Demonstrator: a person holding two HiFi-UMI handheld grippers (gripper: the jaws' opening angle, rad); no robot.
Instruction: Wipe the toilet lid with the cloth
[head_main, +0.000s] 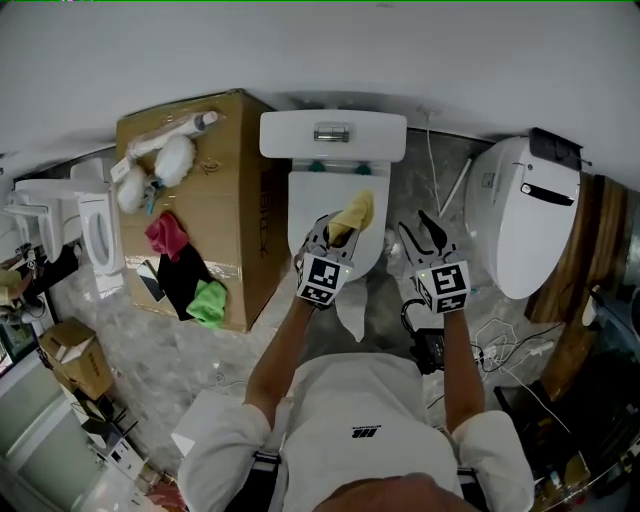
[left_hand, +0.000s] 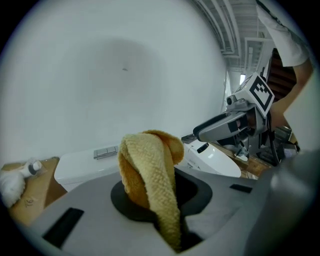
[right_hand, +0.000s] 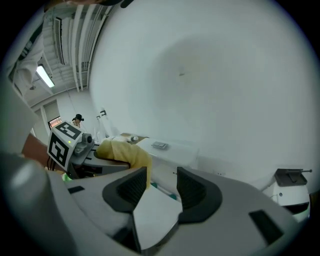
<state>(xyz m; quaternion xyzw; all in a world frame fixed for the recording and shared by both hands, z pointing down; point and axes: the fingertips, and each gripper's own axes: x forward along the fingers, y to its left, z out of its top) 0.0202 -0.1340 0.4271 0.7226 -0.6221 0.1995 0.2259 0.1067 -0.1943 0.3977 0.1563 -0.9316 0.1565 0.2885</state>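
A white toilet stands against the wall with its lid (head_main: 315, 205) shut and its cistern (head_main: 333, 134) behind. My left gripper (head_main: 333, 235) hovers over the lid, shut on a yellow cloth (head_main: 353, 215) that bunches up between the jaws (left_hand: 150, 177). My right gripper (head_main: 428, 237) is open and empty, held right of the bowl, level with the left one. In the right gripper view the cloth (right_hand: 125, 152) and the left gripper show at the left, with the lid (right_hand: 155, 215) seen through the gap between my jaws.
A cardboard box (head_main: 225, 190) left of the toilet carries red, black and green cloths (head_main: 208, 303) and a brush. A second white toilet (head_main: 525, 215) stands to the right. Cables (head_main: 500, 345) lie on the floor at the right.
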